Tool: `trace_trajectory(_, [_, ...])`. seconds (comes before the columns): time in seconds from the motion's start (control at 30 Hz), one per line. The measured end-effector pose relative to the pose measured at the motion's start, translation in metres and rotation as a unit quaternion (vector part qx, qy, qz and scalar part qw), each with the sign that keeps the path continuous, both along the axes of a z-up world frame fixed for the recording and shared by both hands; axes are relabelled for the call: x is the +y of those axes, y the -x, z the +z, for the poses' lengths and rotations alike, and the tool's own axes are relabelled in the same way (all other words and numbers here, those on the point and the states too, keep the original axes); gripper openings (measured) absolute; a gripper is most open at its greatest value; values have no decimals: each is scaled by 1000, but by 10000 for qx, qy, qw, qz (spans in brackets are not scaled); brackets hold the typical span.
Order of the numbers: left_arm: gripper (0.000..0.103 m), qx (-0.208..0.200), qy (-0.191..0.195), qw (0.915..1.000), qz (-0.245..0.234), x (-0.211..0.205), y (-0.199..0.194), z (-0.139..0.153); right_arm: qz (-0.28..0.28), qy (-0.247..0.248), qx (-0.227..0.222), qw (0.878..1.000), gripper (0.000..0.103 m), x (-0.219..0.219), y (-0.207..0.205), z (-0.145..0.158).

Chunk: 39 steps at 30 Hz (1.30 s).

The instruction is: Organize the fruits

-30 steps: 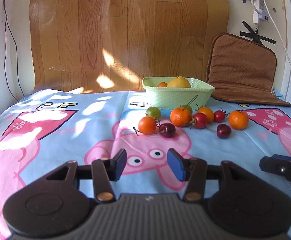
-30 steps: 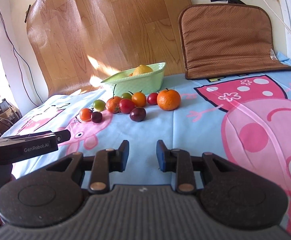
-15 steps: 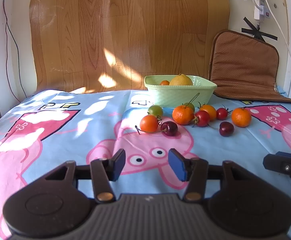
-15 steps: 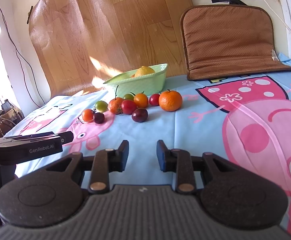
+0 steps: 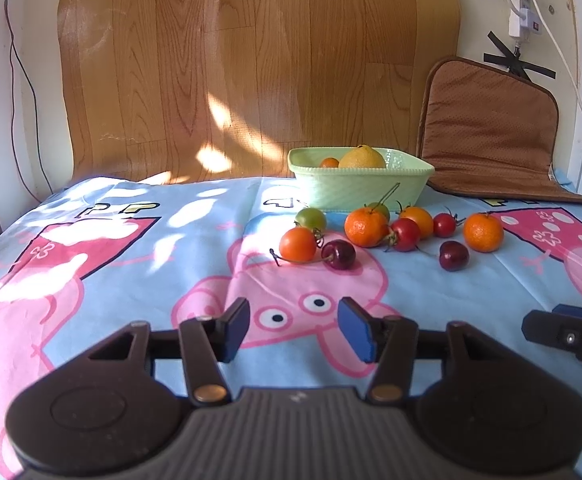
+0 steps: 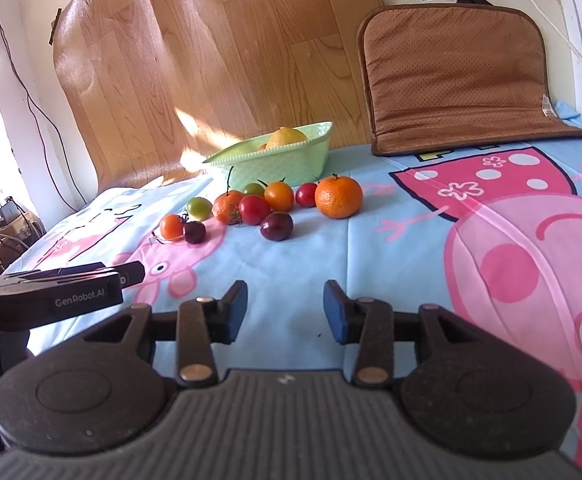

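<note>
Nearest, the left gripper [image 5: 293,330] hangs low over a cartoon-print cloth [image 5: 139,280], jaws parted and empty. Beside it, the right gripper [image 6: 285,306] also holds nothing; its jaws have just been opening, with only cloth showing between them.

Farther out, well apart from both grippers, loose fruit lies in a cluster on the cloth. In the right wrist view, a dark cherry [image 6: 276,226] sits closest, with a big orange [image 6: 338,197] just behind it and to the right. To the left are a red tomato [image 6: 254,209], a second cherry [image 6: 194,232] touching an orange tomato [image 6: 172,227], and a green tomato [image 6: 199,208].

Just behind the cluster stands a pale green bowl [image 5: 361,190], already holding a yellow fruit [image 5: 362,157] and a small orange one. A brown cushion [image 6: 457,80] leans against the wall beyond.

Judged from this, the step is reaching for a first fruit. The right gripper would do well to take the near cherry or the big orange, both standing clear of the rest. The orange looks to need wider jaws. Grip small fruit softly at mid-height, and mind the stems.
</note>
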State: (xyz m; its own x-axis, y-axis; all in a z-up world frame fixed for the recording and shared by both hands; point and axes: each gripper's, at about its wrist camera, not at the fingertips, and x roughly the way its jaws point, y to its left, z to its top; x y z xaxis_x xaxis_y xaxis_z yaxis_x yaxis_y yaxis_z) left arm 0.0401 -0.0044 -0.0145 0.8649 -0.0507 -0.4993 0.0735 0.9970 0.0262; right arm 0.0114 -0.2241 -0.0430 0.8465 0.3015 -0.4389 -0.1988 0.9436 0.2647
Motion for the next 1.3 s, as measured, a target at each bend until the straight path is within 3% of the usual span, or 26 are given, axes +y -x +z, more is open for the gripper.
trace_trajectory(0.3, [50, 63, 360, 9989, -284, 8, -2, 1, 4, 64, 141, 9999, 45, 2, -4, -1])
trace_trajectory(0.4, [50, 137, 663, 9967, -458, 16, -4, 3, 24, 138, 147, 9998, 45, 5, -4, 1])
trace_trajectory(0.47, [50, 237, 944, 9931, -647, 30, -12, 6, 219, 211, 142, 9994, 44, 10, -7, 3])
trace_trajectory(0.57, [50, 284, 1050, 9907, -820, 54, -32, 17, 681, 503, 68, 9964, 44, 30, -16, 8])
trace_trajectory(0.7, [50, 636, 1362, 9793, -1355, 77, -71, 30, 1311, 876, -39, 9875, 44, 65, -44, 15])
trace_trajectory(0.8, [50, 716, 1354, 9768, -1500, 79, -98, 31, 1435, 1083, -83, 9837, 44, 83, -75, 18])
trace_trajectory(1.0, [48, 1029, 1452, 9678, -1780, 71, -134, 20, 1624, 1077, 307, 9803, 44, 96, -132, 9])
trace_trajectory(1.03, [48, 1051, 1417, 9675, -1812, 68, -136, 19, 1651, 1053, 352, 9800, 36, 96, -136, 7])
trace_trajectory(1.1, [48, 1068, 1319, 9682, -1838, 62, -138, 16, 1688, 1067, 326, 9793, 27, 93, -132, 7])
trace_trajectory(1.3, [47, 1079, 905, 9736, -1798, 42, -131, 8, 1538, 1144, 200, 9813, 27, 71, -95, 9])
